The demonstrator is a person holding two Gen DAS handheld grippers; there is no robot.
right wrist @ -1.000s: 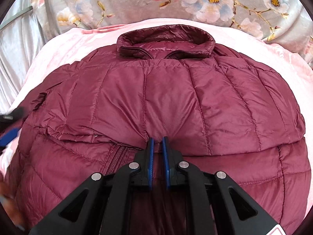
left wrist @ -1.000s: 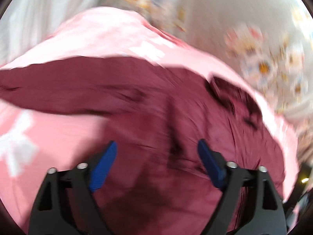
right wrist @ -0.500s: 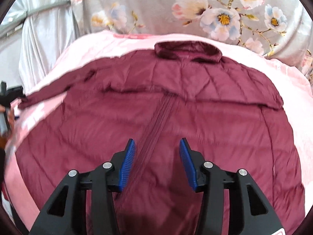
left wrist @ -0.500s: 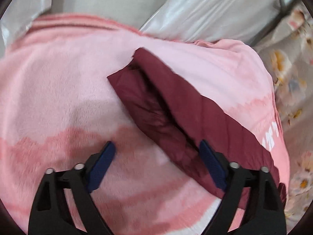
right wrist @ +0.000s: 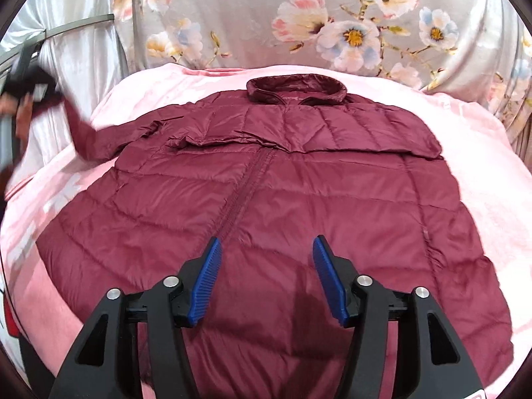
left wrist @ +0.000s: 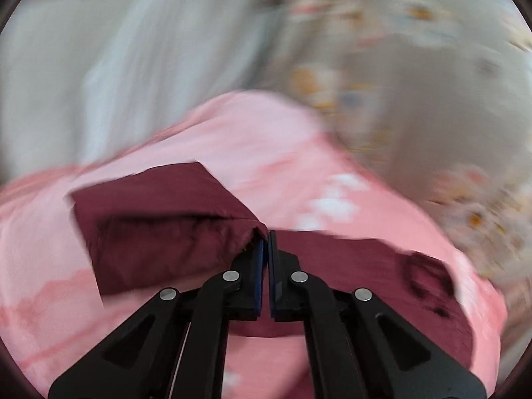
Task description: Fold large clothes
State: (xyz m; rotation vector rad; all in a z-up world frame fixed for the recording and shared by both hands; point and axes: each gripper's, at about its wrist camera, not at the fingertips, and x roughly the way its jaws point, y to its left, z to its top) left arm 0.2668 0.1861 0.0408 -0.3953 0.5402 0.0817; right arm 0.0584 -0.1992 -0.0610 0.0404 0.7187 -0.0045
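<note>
While the maroon puffer jacket point(right wrist: 266, 199) lies front-up and spread flat on a pink blanket point(right wrist: 482, 139) covering a bed, its left sleeve point(left wrist: 159, 222) is lifted off the blanket. The left hand-held gripper point(left wrist: 267, 236) has its blue pads pressed together on the sleeve's cuff edge, and the cloth hangs from that pinch in a slack fold. The left wrist view is heavily blurred. In the right wrist view that same gripper shows at the far left edge, held by a hand point(right wrist: 20, 113), with the sleeve stretched out from the shoulder.

The right hand-held gripper point(right wrist: 266, 276) hovers over the lower front of the jacket, near the zipper point(right wrist: 246, 193). Its jaws have just been opening, stand partly apart, and have nothing between them.

What could go wrong: the pinch takes only a thin edge of slippery quilted fabric, so a quick swing across the body could pull the cuff free. With nothing pressing the torso down, dragging the sleeve may also tug the whole jacket sideways and rumple the small crease already visible below the collar point(right wrist: 296, 89). A sleeve laid crooked would leave a lumpy, uneven fold.

No container of any kind is visible; only floral fabric point(right wrist: 332, 26) and silvery drapery point(right wrist: 83, 50) lie behind the bed.
</note>
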